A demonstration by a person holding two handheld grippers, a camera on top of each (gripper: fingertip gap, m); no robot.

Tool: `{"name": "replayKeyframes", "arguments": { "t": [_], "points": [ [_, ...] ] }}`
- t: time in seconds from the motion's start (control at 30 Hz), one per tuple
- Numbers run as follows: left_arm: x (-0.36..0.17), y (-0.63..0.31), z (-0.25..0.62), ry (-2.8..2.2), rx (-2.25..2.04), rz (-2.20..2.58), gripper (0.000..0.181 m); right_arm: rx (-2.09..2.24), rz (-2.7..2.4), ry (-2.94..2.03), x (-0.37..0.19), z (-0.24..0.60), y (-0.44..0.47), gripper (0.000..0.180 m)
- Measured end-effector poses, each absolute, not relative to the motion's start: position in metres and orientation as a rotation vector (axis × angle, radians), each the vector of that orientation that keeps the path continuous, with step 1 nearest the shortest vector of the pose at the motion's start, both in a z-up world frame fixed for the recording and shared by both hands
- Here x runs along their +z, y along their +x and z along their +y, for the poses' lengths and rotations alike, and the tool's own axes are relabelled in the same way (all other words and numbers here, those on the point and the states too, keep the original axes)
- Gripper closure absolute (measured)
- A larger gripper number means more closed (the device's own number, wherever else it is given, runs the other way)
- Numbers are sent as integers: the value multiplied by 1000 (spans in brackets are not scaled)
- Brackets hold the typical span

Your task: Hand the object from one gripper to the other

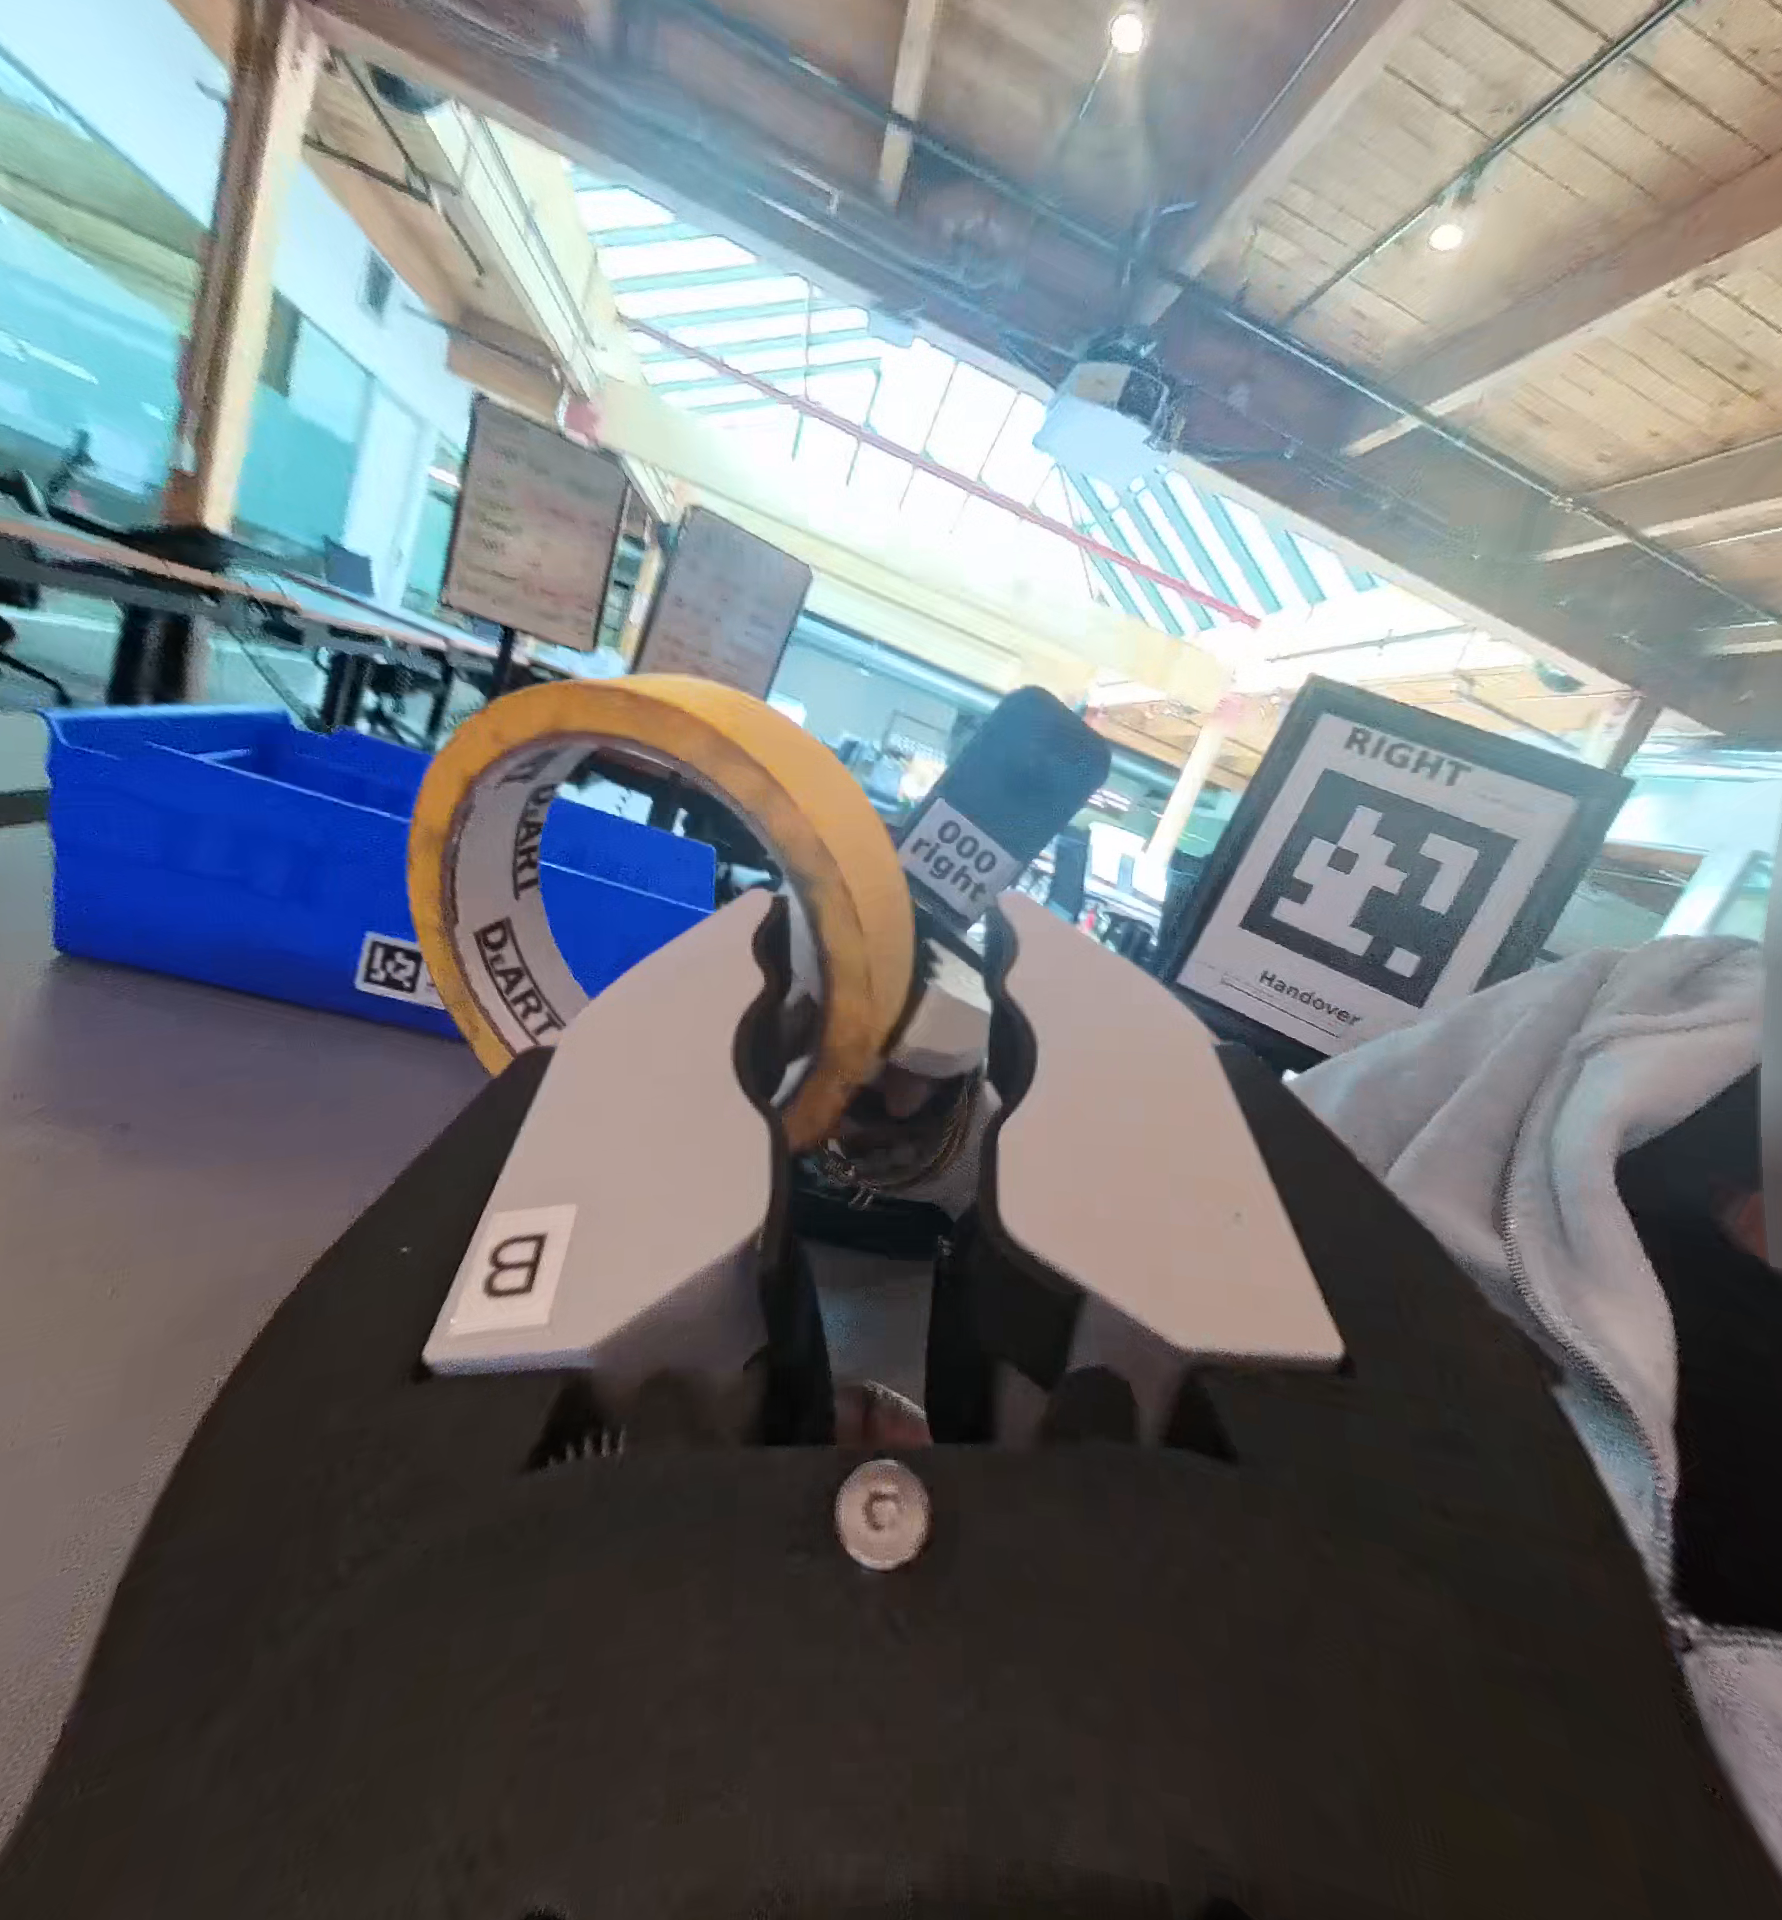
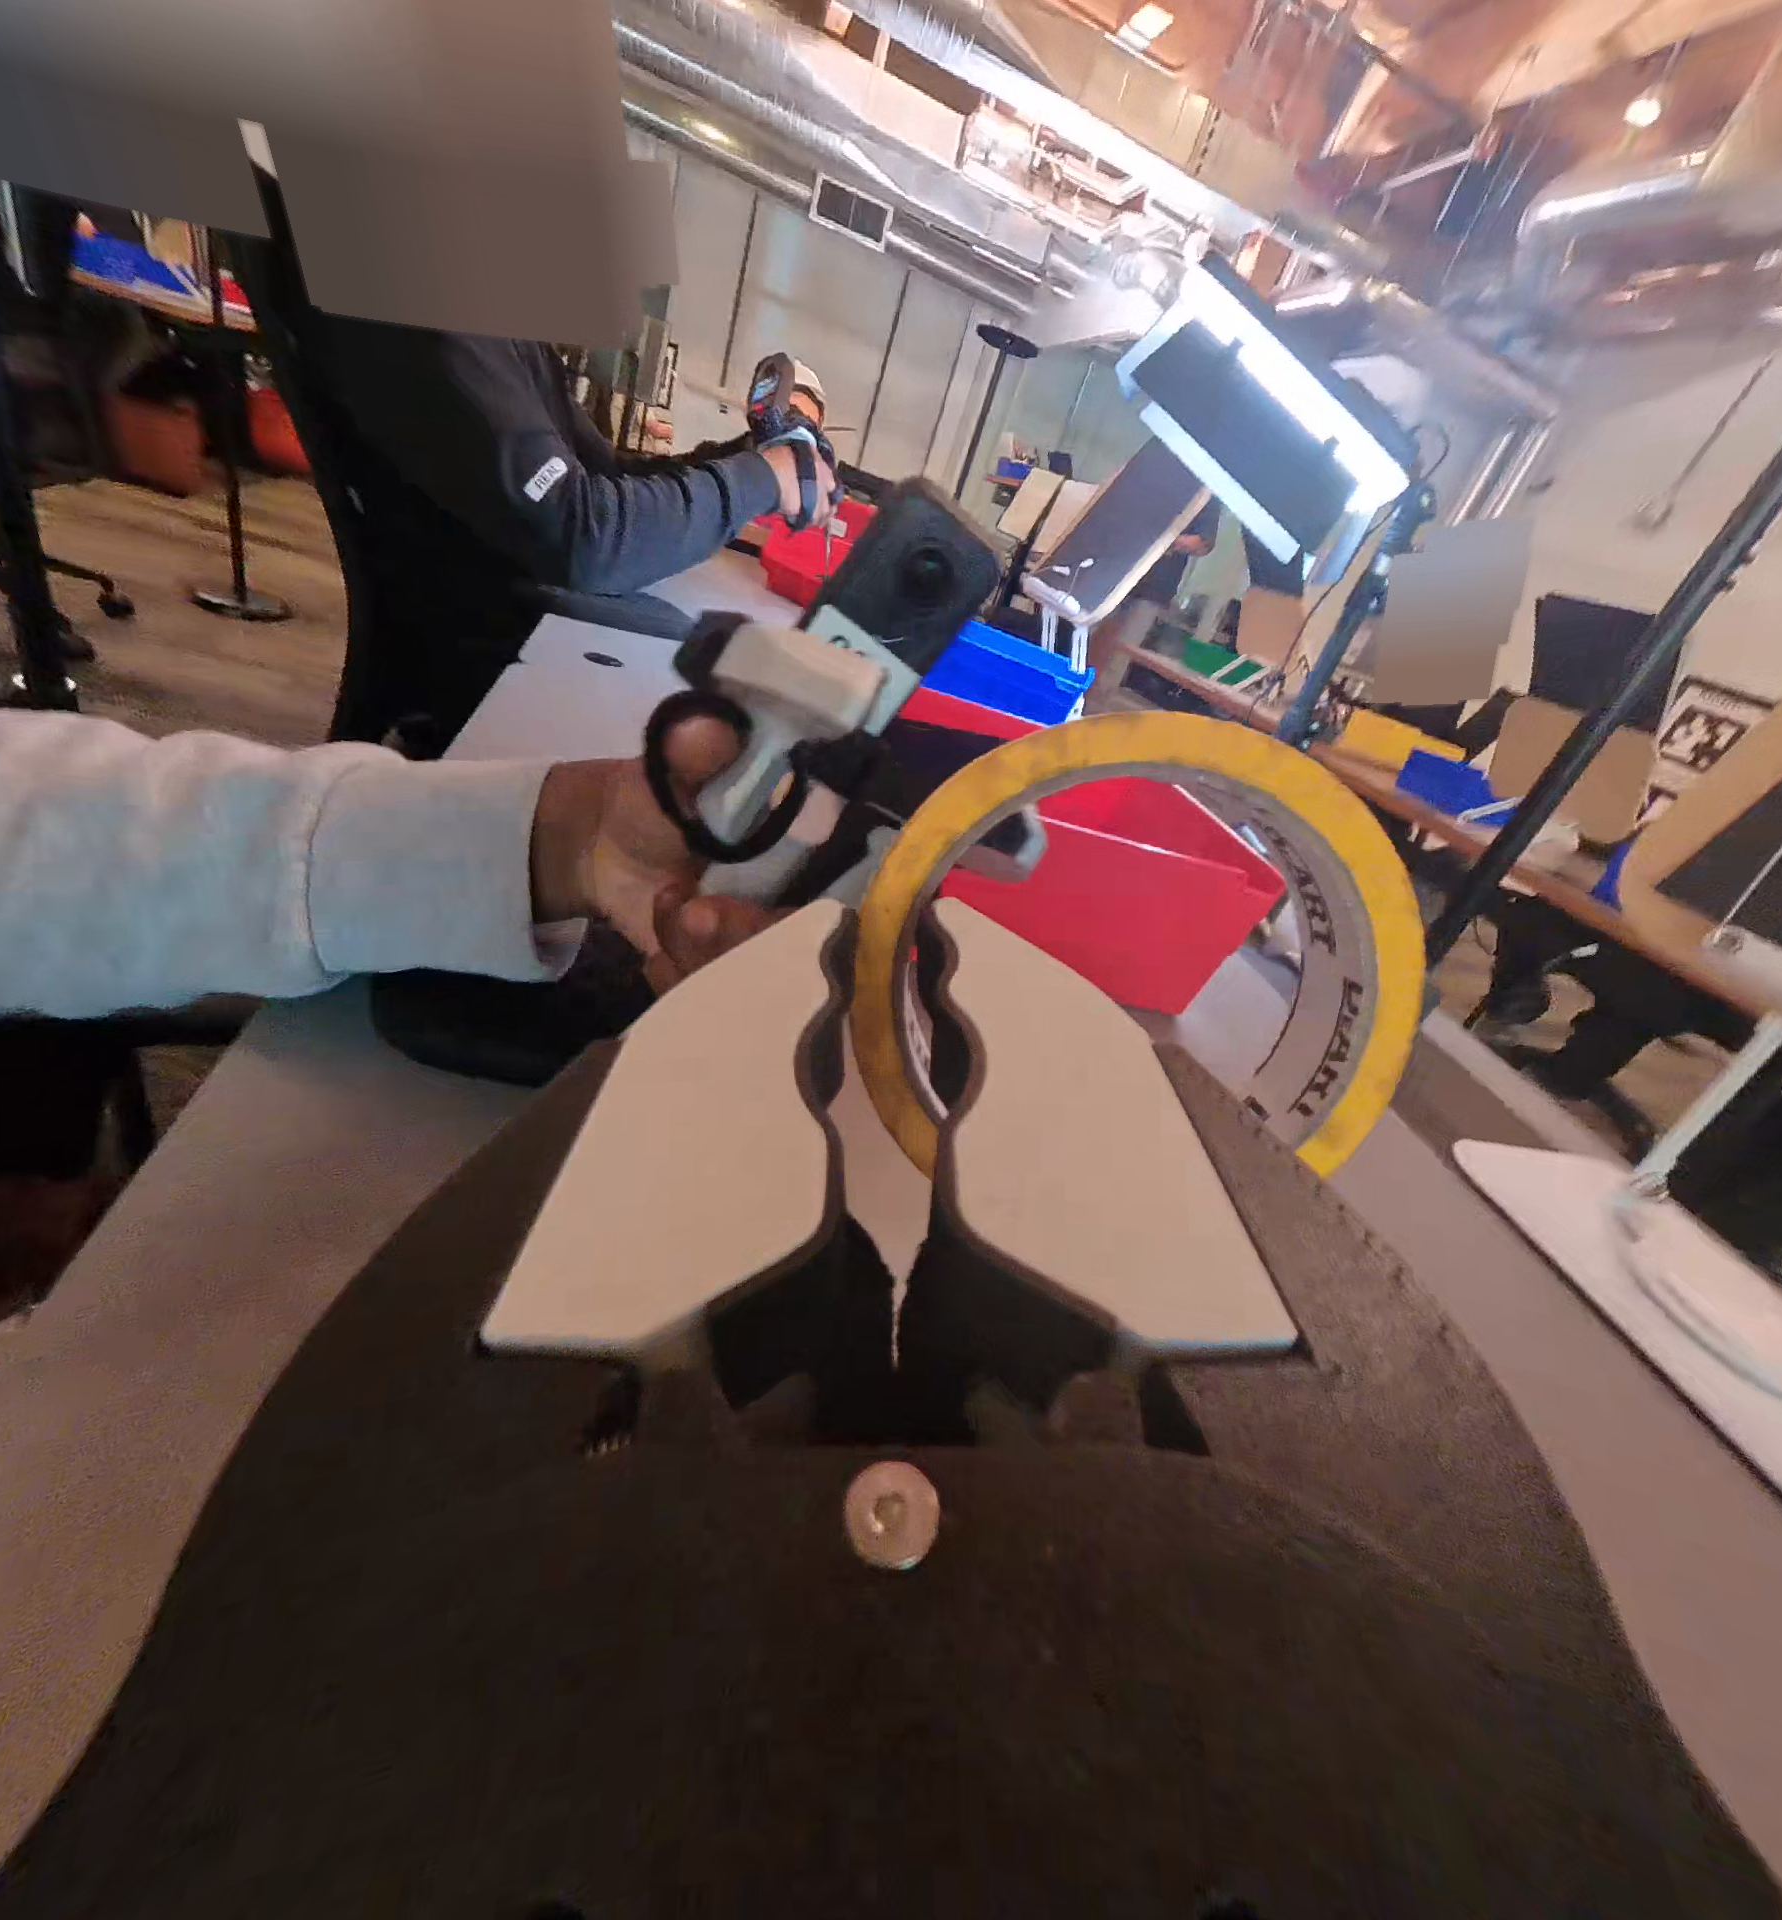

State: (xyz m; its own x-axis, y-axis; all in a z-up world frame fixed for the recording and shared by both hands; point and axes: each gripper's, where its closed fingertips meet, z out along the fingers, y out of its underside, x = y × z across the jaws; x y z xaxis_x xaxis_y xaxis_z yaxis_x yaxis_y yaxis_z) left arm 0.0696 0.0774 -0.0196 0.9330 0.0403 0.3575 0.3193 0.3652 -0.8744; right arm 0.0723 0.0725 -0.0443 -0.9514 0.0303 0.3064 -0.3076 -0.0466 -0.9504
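Left wrist view: my left jaws (image 1: 882, 966) apart, tape (image 1: 658, 873) upright between them, ring wall against left finger only, right one clear. Blue bin (image 1: 232, 862) on table (image 1: 139, 1143) behind, contents hidden.

Right wrist view: my right jaws (image 2: 892, 961) closed on tape (image 2: 1136, 935) wall. Red bin (image 2: 1105, 904) beyond, looks empty.

Lettering lines the tape roll's (image 1: 679, 717) core; the framed sign (image 1: 1386, 873) carries words too.
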Motion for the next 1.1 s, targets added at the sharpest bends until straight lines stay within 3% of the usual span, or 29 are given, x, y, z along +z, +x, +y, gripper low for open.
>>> {"name": "replayKeyframes", "arguments": {
  "t": [0.07, 0.2, 0.43, 0.53, 0.57, 0.6, 0.9, 1.1],
  "points": [
    [-20, 64, 83, -1252, -207, -334, 162, 2085, -1970, 343, -44, 73, 75, 168],
    [-21, 66, 87, -1281, -143, -231, 169, 2088, -2021, 283, -48, 74, 67, 169],
    [-49, 65, 93, -1402, 17, -148, 171, 2778, -2209, -280, -27, 83, 54, 140],
    [-68, 59, 99, -1521, 95, -150, 171, 2920, -2328, -463, -30, 84, 50, 142],
    [-69, 58, 100, -1527, 113, -146, 171, 2914, -2329, -507, -33, 83, 48, 152],
    [-69, 60, 101, -1530, 112, -132, 171, 2868, -2329, -520, -36, 82, 45, 165],
    [-31, 64, 81, -1242, -189, -235, 149, 2193, -2124, 203, -46, 74, 67, 169],
    [-29, 73, 80, -1239, -243, -177, 165, 1832, -2053, 394, -67, 64, 69, 169]
  ]
}}
